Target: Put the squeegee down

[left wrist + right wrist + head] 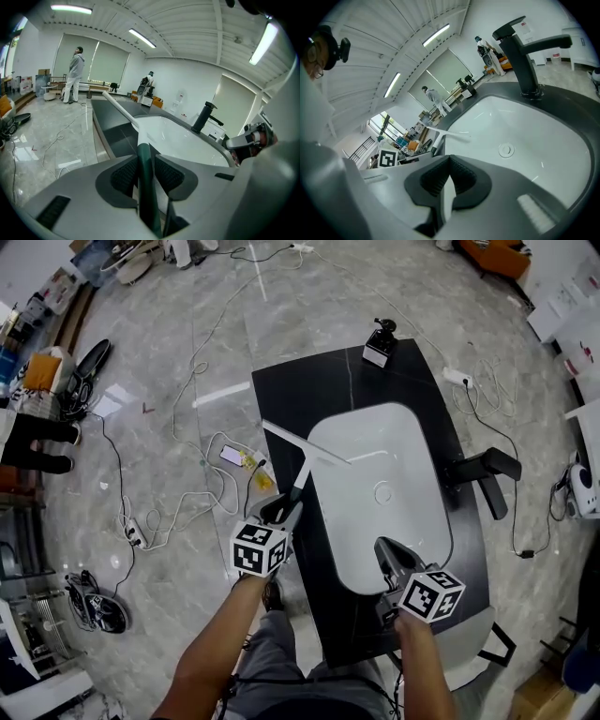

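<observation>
- Two grippers are in view, and only the left gripper [286,510] has work on. Its jaws are clamped on the dark green handle [146,187] of the squeegee [303,470], pads pressing it from both sides.
- Squeegee pos'n: the handle runs up and away from the left gripper. The white blade [281,432] lies across the left part of the black counter [309,390], its far end over the rim of the white sink [412,512]. It looks low, but I can't tell whether the blade touches the counter or hangs just above it.
- Right gripper [384,547]: jaws closed together, nothing btwn them. It hovers over the near end of the sink, aimed toward the drain [506,150] and the black tap [525,61]. It has no part in the job as far as I can see.
- Progress, my read: not done. The squeegee is over the counter but not let go of, so approx. the last stretch.
- Left to do: lower it till blade and handle rest flat, pref. on the bare strip left of the sink. Then open the left jaws and back off w/o dragging it.
- Risk: the blade end over the sink rim could tip in if it's released too far right.
</observation>
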A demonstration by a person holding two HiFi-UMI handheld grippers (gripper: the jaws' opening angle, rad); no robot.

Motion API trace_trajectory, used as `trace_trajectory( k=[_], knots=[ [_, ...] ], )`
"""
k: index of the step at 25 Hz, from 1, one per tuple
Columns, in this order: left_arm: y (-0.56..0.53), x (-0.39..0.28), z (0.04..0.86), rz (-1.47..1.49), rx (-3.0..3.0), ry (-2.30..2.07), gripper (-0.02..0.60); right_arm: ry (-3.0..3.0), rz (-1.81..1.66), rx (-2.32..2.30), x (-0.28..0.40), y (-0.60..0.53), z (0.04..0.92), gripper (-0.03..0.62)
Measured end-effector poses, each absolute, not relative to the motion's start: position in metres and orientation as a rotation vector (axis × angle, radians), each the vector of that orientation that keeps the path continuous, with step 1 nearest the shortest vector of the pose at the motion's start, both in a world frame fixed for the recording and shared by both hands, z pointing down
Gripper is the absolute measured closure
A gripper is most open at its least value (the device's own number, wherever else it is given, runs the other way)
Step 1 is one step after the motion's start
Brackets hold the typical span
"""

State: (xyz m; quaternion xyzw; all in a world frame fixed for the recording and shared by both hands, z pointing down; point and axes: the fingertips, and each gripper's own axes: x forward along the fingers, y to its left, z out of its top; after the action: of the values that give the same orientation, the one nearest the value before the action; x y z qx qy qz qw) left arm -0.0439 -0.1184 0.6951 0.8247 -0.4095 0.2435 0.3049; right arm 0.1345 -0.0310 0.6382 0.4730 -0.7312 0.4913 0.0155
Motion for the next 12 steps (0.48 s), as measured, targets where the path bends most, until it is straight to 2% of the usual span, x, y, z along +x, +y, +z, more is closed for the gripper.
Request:
trace_trajectory(
  k=[12],
  knots=[
    [-0.120, -0.024, 0.693, 0.650, 2.188, -1.061, 0.479, -2.267, 1.522, 1.507, 0.145, -0.020, 0.625, 0.583]
  ],
)
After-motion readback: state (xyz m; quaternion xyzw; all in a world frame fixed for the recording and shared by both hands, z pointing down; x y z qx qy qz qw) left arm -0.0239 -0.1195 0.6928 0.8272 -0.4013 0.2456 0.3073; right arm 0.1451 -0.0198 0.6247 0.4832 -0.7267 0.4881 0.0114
